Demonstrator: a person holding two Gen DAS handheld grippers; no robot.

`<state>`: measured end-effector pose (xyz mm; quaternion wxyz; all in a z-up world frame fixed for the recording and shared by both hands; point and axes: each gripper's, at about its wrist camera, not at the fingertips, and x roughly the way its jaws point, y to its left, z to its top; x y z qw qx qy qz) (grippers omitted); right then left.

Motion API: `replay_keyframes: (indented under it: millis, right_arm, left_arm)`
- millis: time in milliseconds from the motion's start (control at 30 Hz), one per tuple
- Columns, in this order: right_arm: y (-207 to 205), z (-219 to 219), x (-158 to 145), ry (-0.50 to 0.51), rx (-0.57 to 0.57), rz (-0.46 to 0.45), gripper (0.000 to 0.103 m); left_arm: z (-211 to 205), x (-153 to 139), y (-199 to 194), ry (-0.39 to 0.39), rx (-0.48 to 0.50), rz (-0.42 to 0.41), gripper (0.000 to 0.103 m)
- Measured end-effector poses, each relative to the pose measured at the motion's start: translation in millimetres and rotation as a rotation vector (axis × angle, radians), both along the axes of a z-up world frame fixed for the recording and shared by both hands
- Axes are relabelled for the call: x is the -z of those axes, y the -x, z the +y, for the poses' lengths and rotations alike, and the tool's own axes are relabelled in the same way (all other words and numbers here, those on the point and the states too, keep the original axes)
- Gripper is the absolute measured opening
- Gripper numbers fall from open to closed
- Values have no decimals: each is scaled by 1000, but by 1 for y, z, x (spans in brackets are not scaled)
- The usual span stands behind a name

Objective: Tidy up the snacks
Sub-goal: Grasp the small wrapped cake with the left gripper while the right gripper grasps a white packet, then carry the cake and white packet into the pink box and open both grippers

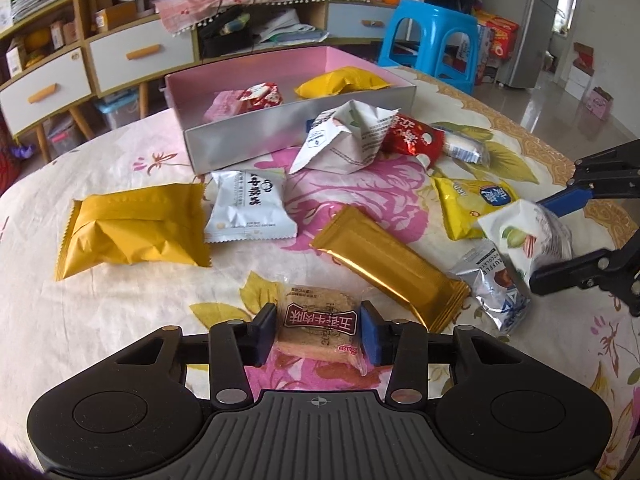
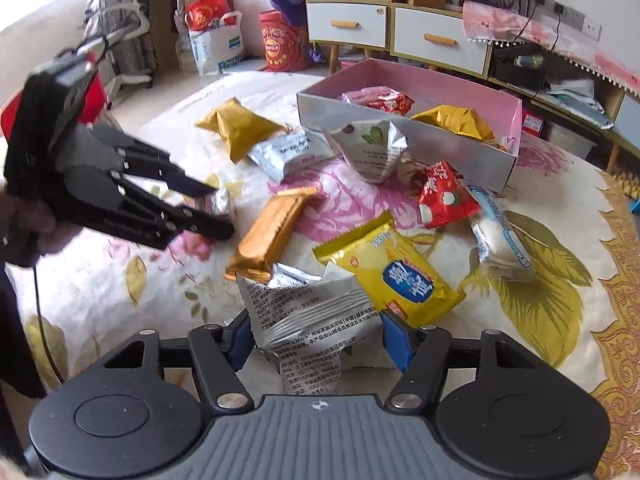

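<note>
Snacks lie scattered over the flowered tablecloth (image 1: 120,320), with the pink box (image 1: 280,68) standing toward twelve o'clock in the left wrist view. Inside the box sit a yellow pouch (image 1: 344,82), a pink packet (image 1: 224,106) and a red-and-white packet (image 1: 262,94). The left gripper (image 1: 318,330) has its blue pads pressed on both sides of a clear-wrapped biscuit (image 1: 316,328) with a dark red label, low at six o'clock. At nine o'clock from it lies a big gold bag (image 1: 132,230), touching a white packet (image 1: 250,206) just to its right. A long gold bar (image 1: 390,268) lies slantwise at about one o'clock from the biscuit. Leaning against the box front is a crumpled white-and-silver bag (image 1: 344,140), and a red packet (image 1: 414,138) is tucked just beside it. A yellow chip packet (image 1: 468,204) lies at two o'clock. The right gripper (image 2: 316,336) is clamped around a crinkled silver nut pouch (image 2: 308,312), which is lifted off the cloth; in the left wrist view that pouch (image 1: 524,236) shows between the dark fingers at three o'clock. Under it rests a small silver truffle packet (image 1: 494,284). A blue stool (image 1: 436,40) stands beyond the table.
</note>
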<state>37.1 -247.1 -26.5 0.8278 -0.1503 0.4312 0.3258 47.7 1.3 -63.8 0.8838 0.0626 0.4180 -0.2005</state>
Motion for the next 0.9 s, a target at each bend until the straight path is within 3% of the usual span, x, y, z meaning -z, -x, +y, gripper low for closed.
replay_keyframes:
  millis: [367, 533, 900]
  right_arm:
    - [-19, 16, -11, -77, 18, 39, 55]
    - [-35, 24, -24, -101, 22, -1, 55]
    - [-105, 34, -32, -264, 205, -29, 55]
  left_arm:
    - [15, -14, -12, 11, -91, 12, 39]
    - [19, -28, -21, 47, -121, -12, 39]
    - [19, -54, -59, 78, -225, -100, 39]
